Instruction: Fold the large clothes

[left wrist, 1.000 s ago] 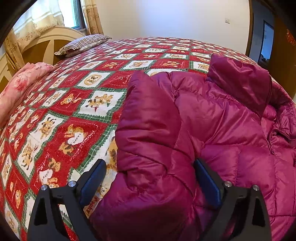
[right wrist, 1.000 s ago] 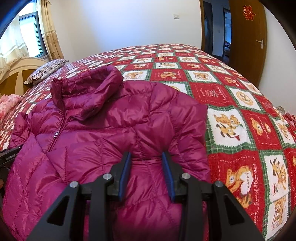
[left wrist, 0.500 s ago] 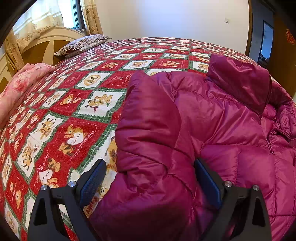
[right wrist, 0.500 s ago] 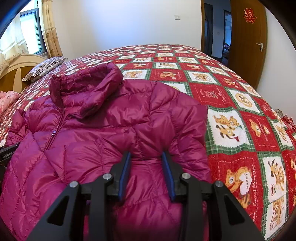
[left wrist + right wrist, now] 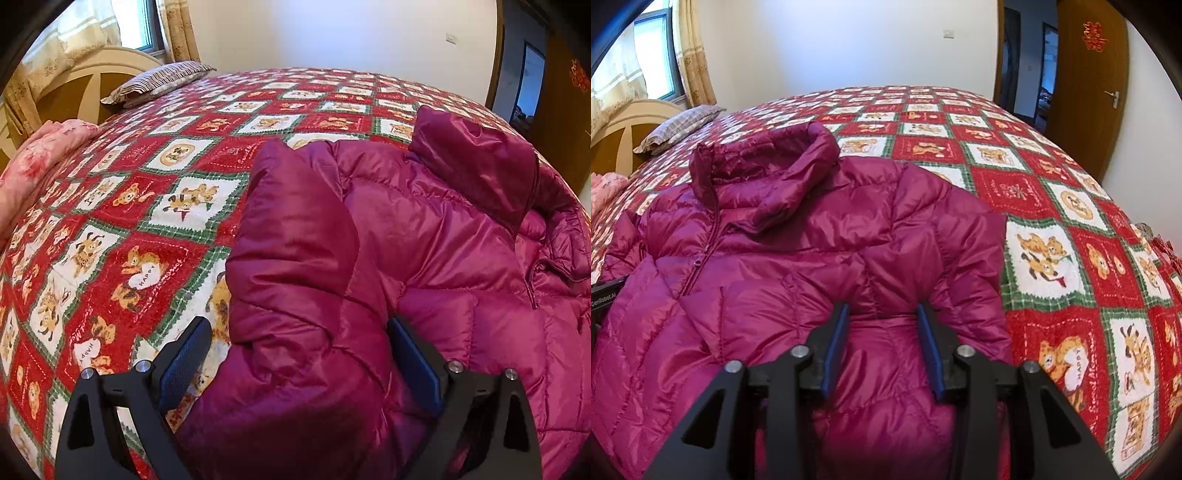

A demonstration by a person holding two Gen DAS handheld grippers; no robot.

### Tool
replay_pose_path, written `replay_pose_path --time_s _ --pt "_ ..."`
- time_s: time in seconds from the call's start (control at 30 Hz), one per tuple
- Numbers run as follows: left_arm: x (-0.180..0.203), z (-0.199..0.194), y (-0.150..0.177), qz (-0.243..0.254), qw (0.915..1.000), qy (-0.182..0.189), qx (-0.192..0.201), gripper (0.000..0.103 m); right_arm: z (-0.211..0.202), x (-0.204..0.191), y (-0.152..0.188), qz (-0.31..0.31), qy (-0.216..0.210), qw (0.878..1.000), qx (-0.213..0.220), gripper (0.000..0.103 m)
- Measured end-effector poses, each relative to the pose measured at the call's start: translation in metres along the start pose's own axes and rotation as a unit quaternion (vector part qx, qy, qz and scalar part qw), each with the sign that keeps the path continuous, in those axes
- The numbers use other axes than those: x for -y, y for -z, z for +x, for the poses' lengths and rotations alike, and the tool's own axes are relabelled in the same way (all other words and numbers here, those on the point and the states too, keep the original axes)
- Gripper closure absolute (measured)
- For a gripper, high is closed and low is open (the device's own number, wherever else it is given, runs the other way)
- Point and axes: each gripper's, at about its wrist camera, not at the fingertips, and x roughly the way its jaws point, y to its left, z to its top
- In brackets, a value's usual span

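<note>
Glossy quilted-nylon jacket [image 5: 424,236] lies on a matt printed cloth bedspread [image 5: 155,206].

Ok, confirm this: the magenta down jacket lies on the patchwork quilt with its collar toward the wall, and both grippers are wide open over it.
Not both. In the right wrist view, the right gripper has narrowed onto a fold of the jacket; only the left gripper gapes wide. Rest holds.

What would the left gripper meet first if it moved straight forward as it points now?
The left gripper already has the magenta puffer jacket bulging between its open jaws, so it would likely press deeper into that folded sleeve first; depth is unclear.
</note>
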Motion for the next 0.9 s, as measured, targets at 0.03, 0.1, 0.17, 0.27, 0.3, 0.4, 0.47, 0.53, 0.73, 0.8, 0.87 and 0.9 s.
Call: replay_pose_path --time_s 0.03,0.1,0.17,0.27,0.3,0.4,0.47,0.53,0.73,0.8,0.87,0.9 --pt "-0.001 -0.002 -0.002 0.005 1.0 0.002 -0.007 0.007 -0.002 -0.001 -0.003 -0.004 -0.01 1.0 -0.008 0.044" --pt "-0.002 -0.008 -0.005 0.019 0.9996 0.001 -0.02 0.007 -0.009 -0.002 -0.008 -0.009 -0.026 1.0 -0.015 0.034" --pt "0.0 -0.019 -0.013 0.044 0.9985 -0.014 -0.028 0.007 -0.017 -0.003 -0.017 -0.016 -0.037 0.999 -0.006 0.033" --pt "-0.002 -0.044 -0.03 0.052 0.9986 -0.013 0.004 0.007 -0.03 -0.006 -0.036 -0.034 -0.04 0.998 0.022 0.024" --pt "-0.003 -0.052 -0.039 0.046 0.9988 -0.003 0.017 0.007 -0.032 -0.007 -0.043 -0.036 -0.041 0.998 0.032 0.022" --pt "-0.002 -0.064 -0.07 0.024 0.9986 0.032 0.036 0.007 -0.029 -0.009 -0.065 -0.036 -0.05 0.997 0.042 0.019" --pt "0.006 -0.06 -0.097 0.019 0.9981 0.044 0.038 0.007 -0.021 -0.012 -0.083 -0.041 -0.052 0.997 0.043 0.019" --pt "0.013 -0.054 -0.119 0.014 0.9977 0.042 0.051 0.007 -0.014 -0.016 -0.097 -0.048 -0.052 0.996 0.044 0.019" --pt "0.05 -0.008 -0.164 0.016 0.9972 0.069 0.024 0.007 0.015 -0.024 -0.127 -0.059 -0.05 0.997 0.026 0.019" --pt "0.067 0.013 -0.172 0.03 0.9974 0.065 0.011 0.007 0.025 -0.024 -0.131 -0.063 -0.052 0.997 0.017 0.019" --pt "0.08 0.033 -0.176 0.04 0.997 0.067 -0.008 0.007 0.037 -0.027 -0.135 -0.07 -0.052 0.996 0.01 0.019" --pt "0.083 0.038 -0.174 0.042 0.9967 0.068 -0.013 0.007 0.041 -0.028 -0.136 -0.072 -0.053 0.996 0.008 0.019"
